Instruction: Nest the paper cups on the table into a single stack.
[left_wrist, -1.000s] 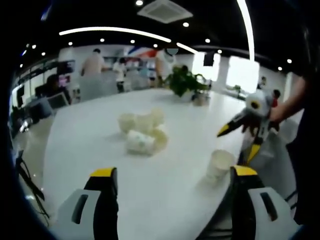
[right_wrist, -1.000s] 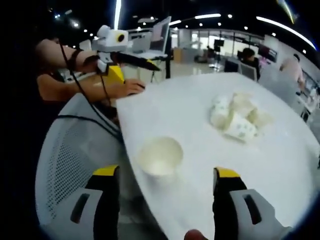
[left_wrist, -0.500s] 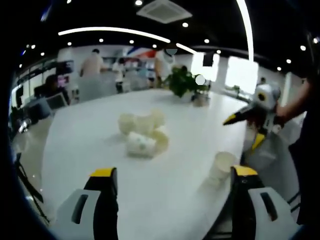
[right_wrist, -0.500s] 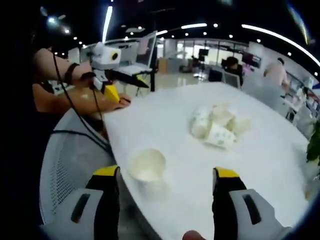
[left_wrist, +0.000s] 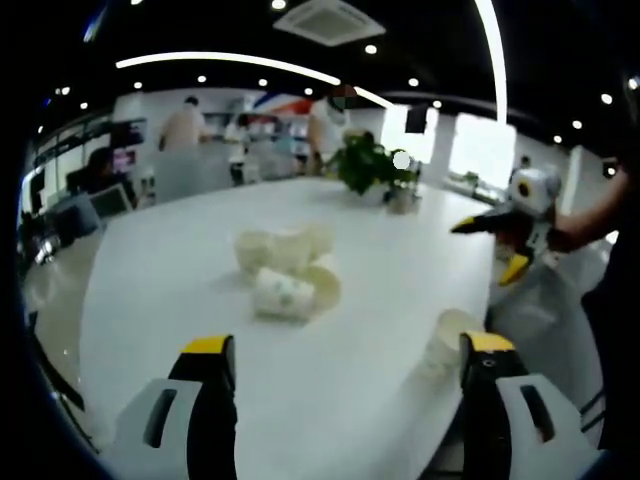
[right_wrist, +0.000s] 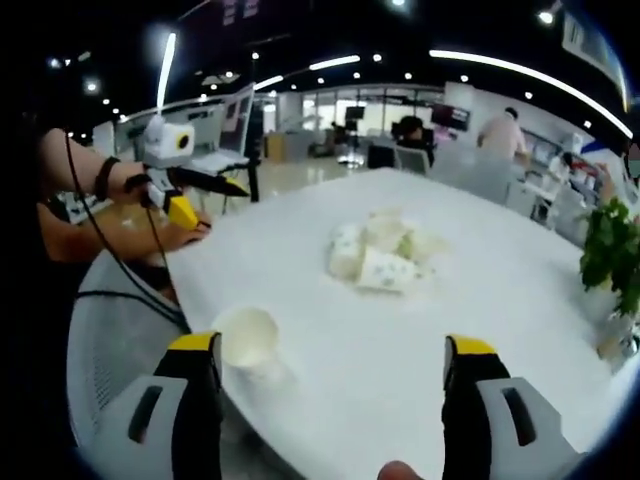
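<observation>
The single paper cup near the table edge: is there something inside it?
The single paper cup stands upright, mouth up, on the white table. In the right gripper view its visible inside looks plain white, with no cup nested in it. The bottom is too blurred to check.

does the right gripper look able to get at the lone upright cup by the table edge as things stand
Probably yes. The right gripper has its jaws wide open and empty, and the lone cup stands upright near the table edge with nothing between them.
</observation>
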